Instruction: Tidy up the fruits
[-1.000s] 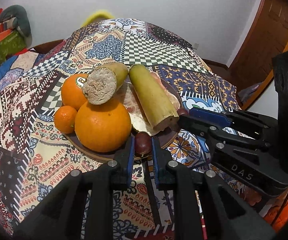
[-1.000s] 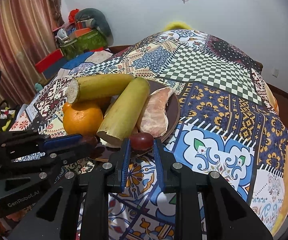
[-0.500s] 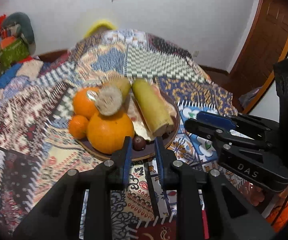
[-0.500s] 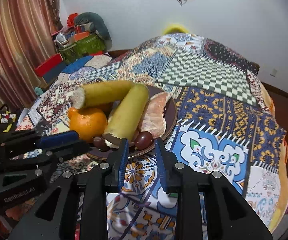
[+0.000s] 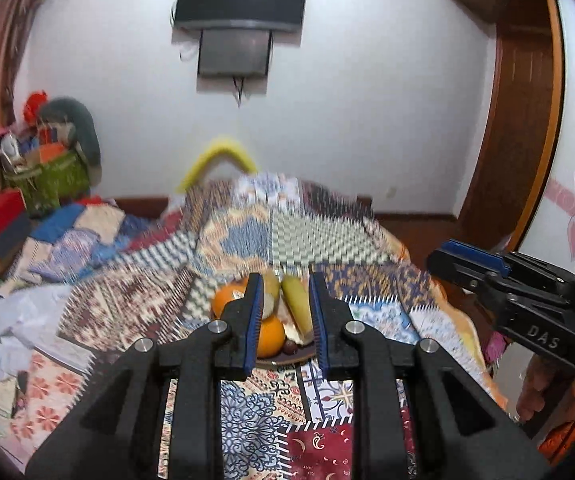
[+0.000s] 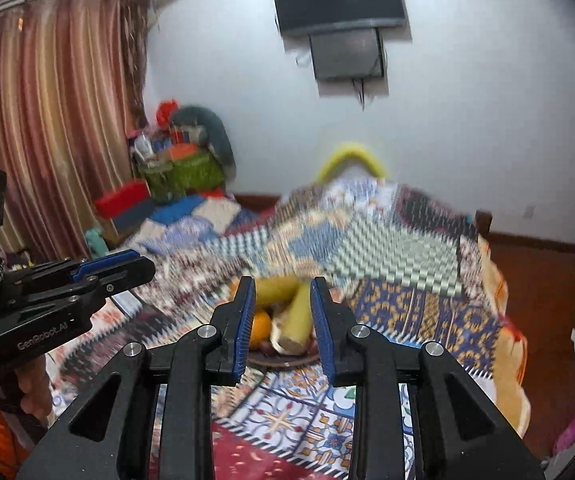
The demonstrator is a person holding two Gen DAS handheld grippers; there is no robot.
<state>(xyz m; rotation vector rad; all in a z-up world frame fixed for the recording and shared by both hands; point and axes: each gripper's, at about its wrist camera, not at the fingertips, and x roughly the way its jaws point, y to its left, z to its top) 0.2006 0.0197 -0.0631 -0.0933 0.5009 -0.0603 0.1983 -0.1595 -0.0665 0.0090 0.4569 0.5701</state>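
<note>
Patchwork quilt (image 5: 159, 300) surrounds fruit plate (image 5: 283, 358)

Support: bed (image 5: 247, 240), seen blurred in both wrist views.
Cover: patchwork quilt (image 6: 407, 304) spread over the whole top, with checkered, floral and geometric patches in blue, maroon, cream and orange.
Directly on quilt: round dark plate (image 5: 287, 358) near the front edge of the bed, resting flat.
On plate: large orange (image 5: 272, 334) at front left, long yellow-green fruit (image 5: 297, 308) lying lengthwise, small dark round fruit (image 5: 290, 346) at the front rim.
Left side of bed: crumpled pale cloth (image 5: 3, 328) and loose folded fabrics (image 6: 191, 216) beside the quilt.
</note>
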